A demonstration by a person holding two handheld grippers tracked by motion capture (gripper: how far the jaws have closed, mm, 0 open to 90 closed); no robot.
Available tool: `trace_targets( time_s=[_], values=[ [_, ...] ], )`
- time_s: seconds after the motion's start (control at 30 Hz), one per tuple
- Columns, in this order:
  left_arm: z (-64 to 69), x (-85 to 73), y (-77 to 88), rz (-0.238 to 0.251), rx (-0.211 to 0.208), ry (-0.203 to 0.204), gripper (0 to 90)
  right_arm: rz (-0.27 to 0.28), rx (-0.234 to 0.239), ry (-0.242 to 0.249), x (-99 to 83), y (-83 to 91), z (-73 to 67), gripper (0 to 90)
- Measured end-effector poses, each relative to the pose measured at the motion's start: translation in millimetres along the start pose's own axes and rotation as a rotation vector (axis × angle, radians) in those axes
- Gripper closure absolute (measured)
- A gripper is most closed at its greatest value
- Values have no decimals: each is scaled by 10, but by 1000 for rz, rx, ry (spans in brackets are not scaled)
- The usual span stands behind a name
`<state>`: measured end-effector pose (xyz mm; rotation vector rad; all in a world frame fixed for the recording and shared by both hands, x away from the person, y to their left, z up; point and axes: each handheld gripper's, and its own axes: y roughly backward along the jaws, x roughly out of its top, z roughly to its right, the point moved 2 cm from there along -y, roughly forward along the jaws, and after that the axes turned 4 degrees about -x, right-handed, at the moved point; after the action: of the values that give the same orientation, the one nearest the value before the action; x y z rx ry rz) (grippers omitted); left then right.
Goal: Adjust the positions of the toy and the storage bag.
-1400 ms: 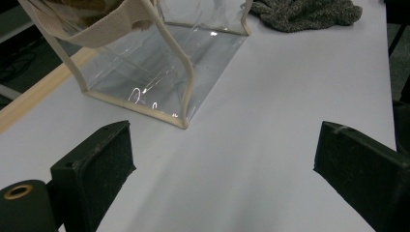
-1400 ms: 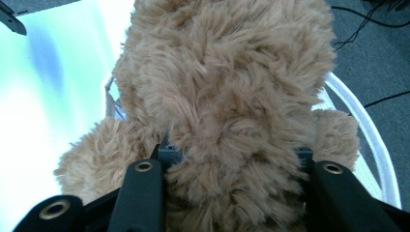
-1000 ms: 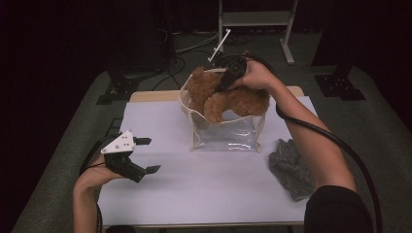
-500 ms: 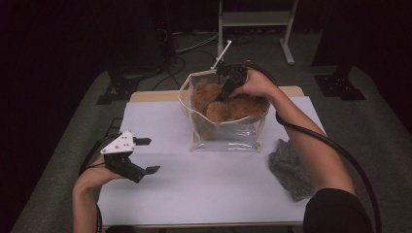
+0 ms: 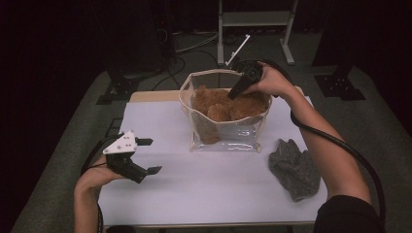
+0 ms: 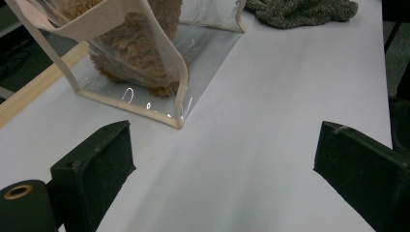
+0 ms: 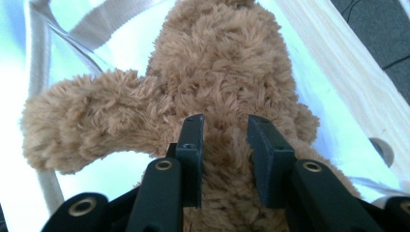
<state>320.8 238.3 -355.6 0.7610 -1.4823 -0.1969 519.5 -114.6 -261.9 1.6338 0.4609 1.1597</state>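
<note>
In the high view, the tips of the right claw (image 5: pixel 233 93) are sunk into the brown plush toy (image 5: pixel 228 104) at upper centre of the frame, so from above the gap between them cannot be judged. The right claw's own view fills that in: its two black jaws have just been closing and now stand narrow, with a fold of the plush toy's (image 7: pixel 227 96) fur between them and pressed from both sides. The toy's lower body is cut off by the bottom edge there, and no face is visible.

The toy sits inside the clear bag (image 5: pixel 226 138), an upright see-through pouch with cream trim standing at centre of the white desk (image 5: pixel 204 189). Its fur rises to about the rim, and part of it presses against the front wall. The bag's handle (image 7: pixel 104 21) crosses the upper left of the right claw's view.

The left claw (image 5: pixel 148 155) hovers at lower left of the high view, jaws wide apart and holding nothing. Its view shows the bag's lower corner (image 6: pixel 176 121) resting on the desk, the toy's base reaching the bottom. A grey knitted cloth (image 5: pixel 294 167) lies crumpled at lower right, apart from the bag.
</note>
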Motion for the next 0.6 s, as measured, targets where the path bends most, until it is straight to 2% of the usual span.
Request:
trace_targets(
  time_s=[0.3,0.43,0.6],
  values=[
    [13,0,-12,-1,-2,7,61,-32,4,-13,-116,-154,33,741],
    [18,8,-17,-6,-2,-1,61,28,17,-22,-142,-89,45,683],
    [22,2,1,-3,4,2,61,108,33,-35,-181,71,51,605]
  ],
)
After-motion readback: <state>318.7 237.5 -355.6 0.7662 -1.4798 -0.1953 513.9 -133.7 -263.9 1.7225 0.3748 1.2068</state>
